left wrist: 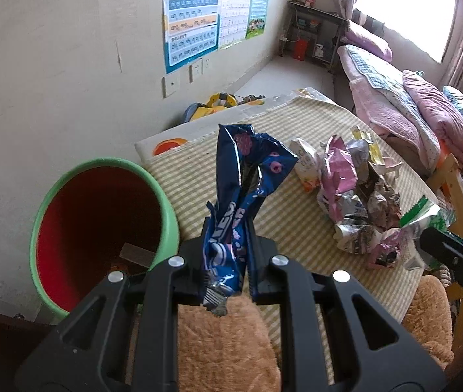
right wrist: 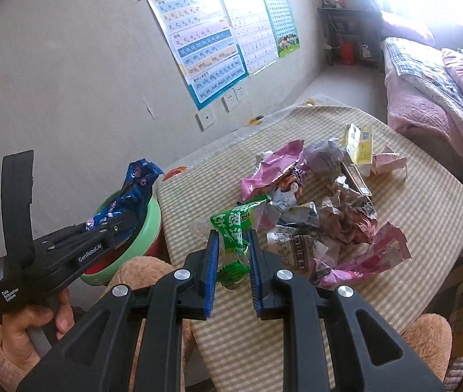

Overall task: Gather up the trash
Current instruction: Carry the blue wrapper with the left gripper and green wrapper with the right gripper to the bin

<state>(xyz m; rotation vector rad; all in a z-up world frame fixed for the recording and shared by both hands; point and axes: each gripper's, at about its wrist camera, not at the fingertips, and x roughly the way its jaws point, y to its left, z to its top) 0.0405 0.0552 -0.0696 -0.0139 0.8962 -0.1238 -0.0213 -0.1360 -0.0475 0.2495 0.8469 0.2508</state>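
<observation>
Blue wrapper [left wrist: 244, 196] pinched between left tongs [left wrist: 226, 248], beside bin [left wrist: 166, 202].

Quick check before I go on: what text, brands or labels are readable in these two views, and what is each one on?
"GenRobot.AI": side of the left gripper, right wrist view.
"Data Acquisition System": rear of that gripper's body.
"REO", partly creased: blue wrapper in the left gripper.
Pinyin syllables such as "zh, ch, sh": wall poster; most rows too small.
Green wrapper in the right gripper: Chinese characters, not legible.
Crumpled pile: print too blurred.
</observation>
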